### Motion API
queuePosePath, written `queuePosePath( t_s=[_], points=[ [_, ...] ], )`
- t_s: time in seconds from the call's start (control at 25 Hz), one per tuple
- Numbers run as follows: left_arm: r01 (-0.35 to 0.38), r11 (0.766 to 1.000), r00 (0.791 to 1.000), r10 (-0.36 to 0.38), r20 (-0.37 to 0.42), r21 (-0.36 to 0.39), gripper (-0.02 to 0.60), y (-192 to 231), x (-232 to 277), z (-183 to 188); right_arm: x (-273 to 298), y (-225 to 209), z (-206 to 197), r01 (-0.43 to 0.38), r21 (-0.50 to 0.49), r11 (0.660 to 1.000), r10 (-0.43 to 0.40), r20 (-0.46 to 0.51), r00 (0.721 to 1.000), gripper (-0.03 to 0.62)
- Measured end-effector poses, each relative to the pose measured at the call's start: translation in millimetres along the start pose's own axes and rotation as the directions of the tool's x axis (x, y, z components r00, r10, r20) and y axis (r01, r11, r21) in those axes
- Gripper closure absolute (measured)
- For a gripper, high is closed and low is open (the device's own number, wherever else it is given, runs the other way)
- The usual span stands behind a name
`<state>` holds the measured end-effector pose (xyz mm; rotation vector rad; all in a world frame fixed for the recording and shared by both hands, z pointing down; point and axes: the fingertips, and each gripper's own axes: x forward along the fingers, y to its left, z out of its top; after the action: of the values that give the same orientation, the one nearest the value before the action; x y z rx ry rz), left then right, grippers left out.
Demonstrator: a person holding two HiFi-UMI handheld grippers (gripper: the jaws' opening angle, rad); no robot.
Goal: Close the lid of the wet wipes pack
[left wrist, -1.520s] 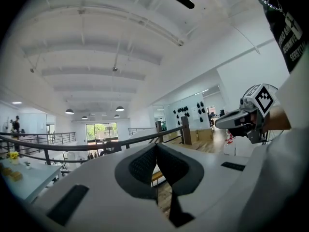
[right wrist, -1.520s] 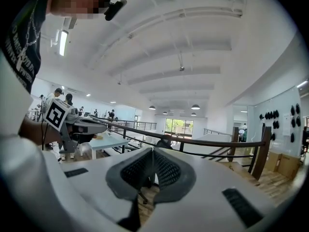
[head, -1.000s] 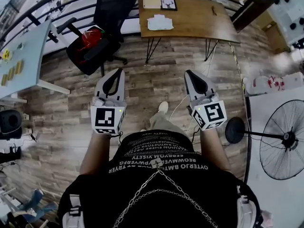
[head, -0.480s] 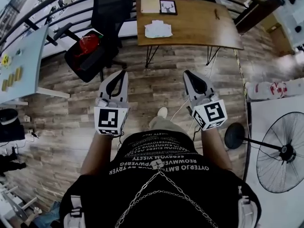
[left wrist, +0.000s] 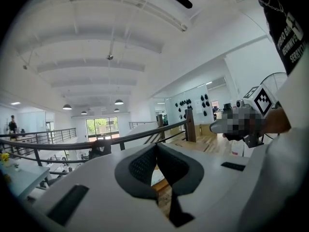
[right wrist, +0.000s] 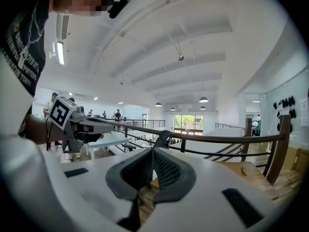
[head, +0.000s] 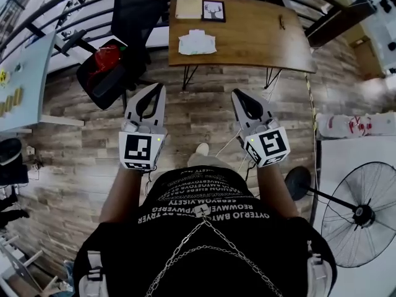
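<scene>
Left hand-held gripper (head: 159,88) and right hand-held gripper (head: 237,95) both have their jaws pressed together with nothing between them. They're held side by side above the grey-brown plank floor (head: 204,113), tips towards the brown wooden table (head: 260,33). The white flat wet wipes pack (head: 197,42) lies on that table's left part, well apart from both grippers, near a black-framed deer picture (head: 213,10); its lid is too small to make out.
</scene>
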<state>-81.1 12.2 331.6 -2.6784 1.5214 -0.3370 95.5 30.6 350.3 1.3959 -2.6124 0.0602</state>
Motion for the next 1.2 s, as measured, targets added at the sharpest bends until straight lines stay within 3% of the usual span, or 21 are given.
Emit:
queuePosePath(
  t_s=[0.44, 0.76, 1.2],
  points=[
    [-0.073, 0.997, 0.994, 0.072, 0.079, 0.017, 0.555, -12.3, 39.6, 18.4, 0.8, -66.9, -15.1, 0.032, 0.007, 0.999, -0.032, 0.006, 0.999, 0.577],
    [-0.150, 0.988, 0.985, 0.147, 0.085, 0.025, 0.555, -0.9, 36.9, 18.0, 4.5, -74.2, -16.2, 0.007, 0.019, 1.000, -0.007, 0.003, 1.000, 0.576],
    [-0.103, 0.994, 0.993, 0.101, 0.055, 0.028, 0.554, -0.2, 57.3, 9.3, 18.5, -83.9, -21.4, 0.014, 0.037, 0.999, -0.014, 0.001, 1.000, 0.576]
  ],
)
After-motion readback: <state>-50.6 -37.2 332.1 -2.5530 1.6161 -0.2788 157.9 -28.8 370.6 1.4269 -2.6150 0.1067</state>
